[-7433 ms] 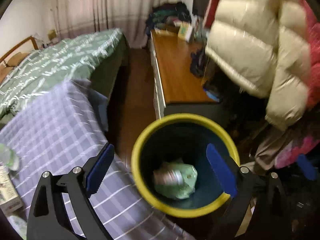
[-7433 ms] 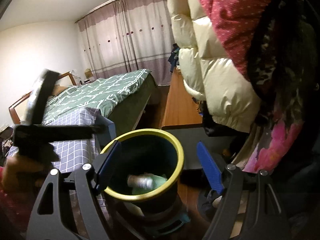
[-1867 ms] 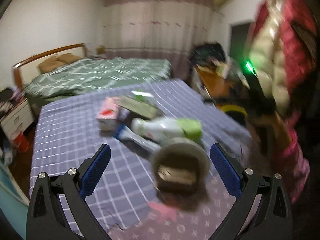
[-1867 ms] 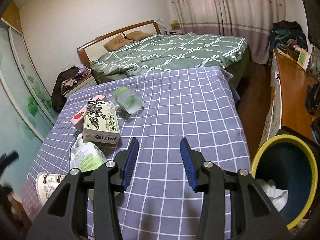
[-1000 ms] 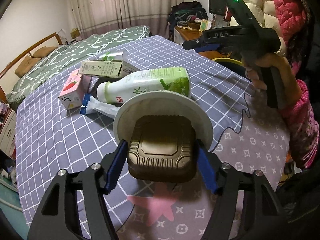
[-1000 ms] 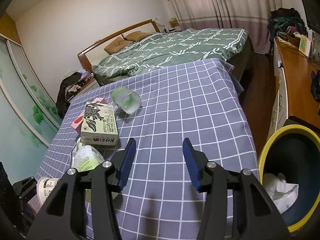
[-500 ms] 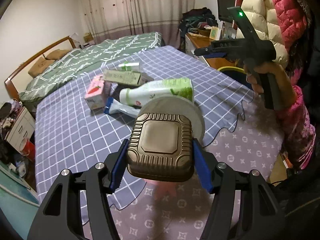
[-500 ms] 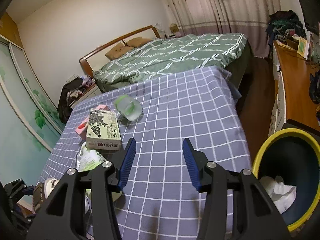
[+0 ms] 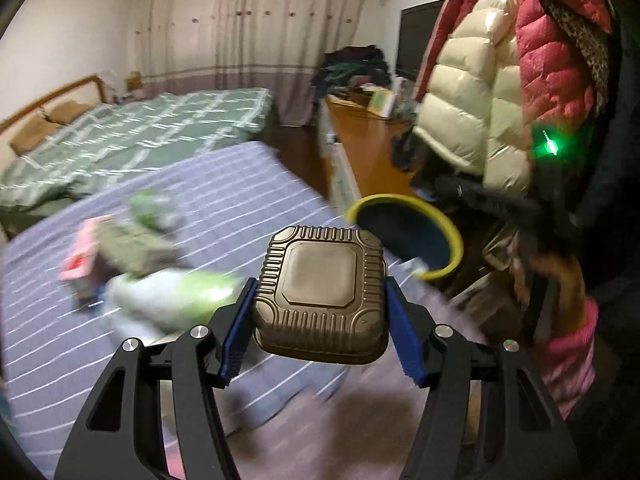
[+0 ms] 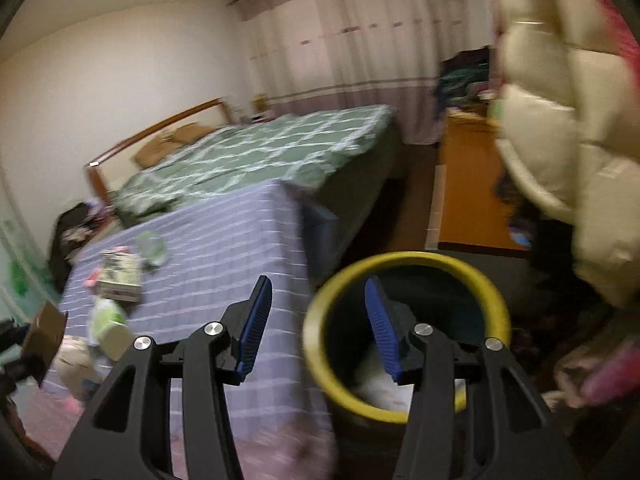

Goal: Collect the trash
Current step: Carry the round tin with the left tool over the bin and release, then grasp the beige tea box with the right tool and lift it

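My left gripper (image 9: 320, 294) is shut on a square bronze foil container (image 9: 322, 288), held bottom-forward above the purple checked cloth (image 9: 240, 184). The yellow-rimmed bin (image 9: 404, 232) stands beyond it to the right, off the table's edge. In the right wrist view my right gripper (image 10: 318, 320) is open and empty, just over the near rim of the bin (image 10: 408, 332), which holds white crumpled trash (image 10: 384, 384). Blurred trash lies on the cloth: a green-white bottle (image 9: 176, 296), a box (image 10: 120, 276) and a pink carton (image 9: 80, 260).
A bed with a green quilt (image 10: 260, 152) lies beyond the table. A wooden desk (image 10: 468, 192) runs along the right. Puffy cream and red jackets (image 9: 500, 92) hang close at the right. The person's hand and pink sleeve (image 9: 568, 344) are at the right.
My left gripper, shut on the foil container, has lifted it off the white bowl and swung right toward the bin. My right gripper has swung right, over the bin.
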